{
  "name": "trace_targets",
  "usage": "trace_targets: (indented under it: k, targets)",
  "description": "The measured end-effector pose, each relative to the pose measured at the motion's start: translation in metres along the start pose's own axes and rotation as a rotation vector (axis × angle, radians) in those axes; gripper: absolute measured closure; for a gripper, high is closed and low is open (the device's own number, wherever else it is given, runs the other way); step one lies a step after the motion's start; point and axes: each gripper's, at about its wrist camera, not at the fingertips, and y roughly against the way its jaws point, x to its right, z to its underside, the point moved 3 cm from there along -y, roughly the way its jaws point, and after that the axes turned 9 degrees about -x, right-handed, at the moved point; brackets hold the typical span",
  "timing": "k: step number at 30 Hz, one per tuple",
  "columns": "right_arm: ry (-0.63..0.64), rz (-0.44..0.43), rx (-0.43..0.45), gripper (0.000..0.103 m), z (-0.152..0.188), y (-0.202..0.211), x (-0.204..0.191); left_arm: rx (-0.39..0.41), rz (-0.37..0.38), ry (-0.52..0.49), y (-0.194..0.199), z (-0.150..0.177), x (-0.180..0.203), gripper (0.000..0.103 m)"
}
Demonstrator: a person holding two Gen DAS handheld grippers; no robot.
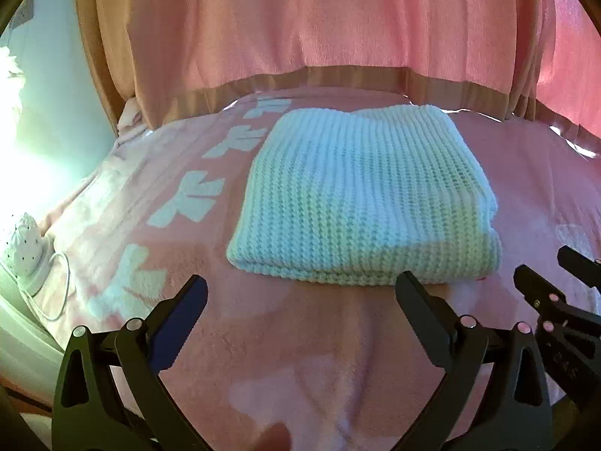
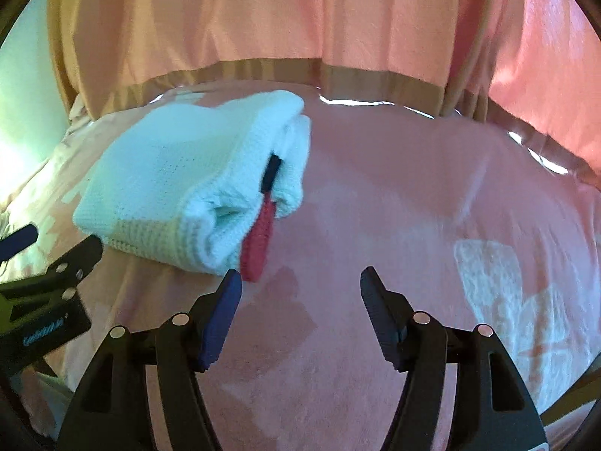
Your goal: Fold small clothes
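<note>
A white knitted garment [image 1: 360, 195] lies folded into a thick rectangle on the pink blanket [image 1: 285, 357]. In the right wrist view it [image 2: 180, 173] sits at the left, with a red strip [image 2: 259, 236] and a black patch [image 2: 271, 173] showing at its right side. My left gripper [image 1: 300, 285] is open and empty, just in front of the garment's near edge. My right gripper [image 2: 300, 278] is open and empty, to the right of the garment's near corner. Each gripper shows in the other's view, the right one [image 1: 544, 267] and the left one [image 2: 52, 244].
Pink curtains [image 1: 300, 18] hang behind the bed. The blanket has white patterns [image 1: 188, 203] at the left and a white pattern [image 2: 507, 300] at the right. A white dotted object with a cable [image 1: 26, 248] sits at the bed's left edge.
</note>
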Motion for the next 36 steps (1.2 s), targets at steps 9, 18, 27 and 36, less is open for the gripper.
trace_targets:
  k: [9, 18, 27, 36]
  targets:
    - [-0.026, -0.021, -0.026, 0.038, 0.002, -0.007, 0.007, -0.022, 0.005, 0.056, -0.002, 0.003, -0.006, 0.005]
    - [-0.013, -0.021, -0.02, 0.038, 0.004, -0.007, 0.0, -0.043, -0.001, 0.066, -0.007, 0.005, -0.011, 0.005]
    - [-0.003, -0.018, -0.023, 0.038, 0.006, -0.007, -0.004, -0.038, -0.01, 0.055, -0.006, 0.006, -0.011, 0.005]
    - [-0.007, -0.018, -0.02, 0.038, 0.006, -0.006, -0.004, -0.035, -0.014, 0.044, -0.005, 0.007, -0.01, 0.005]
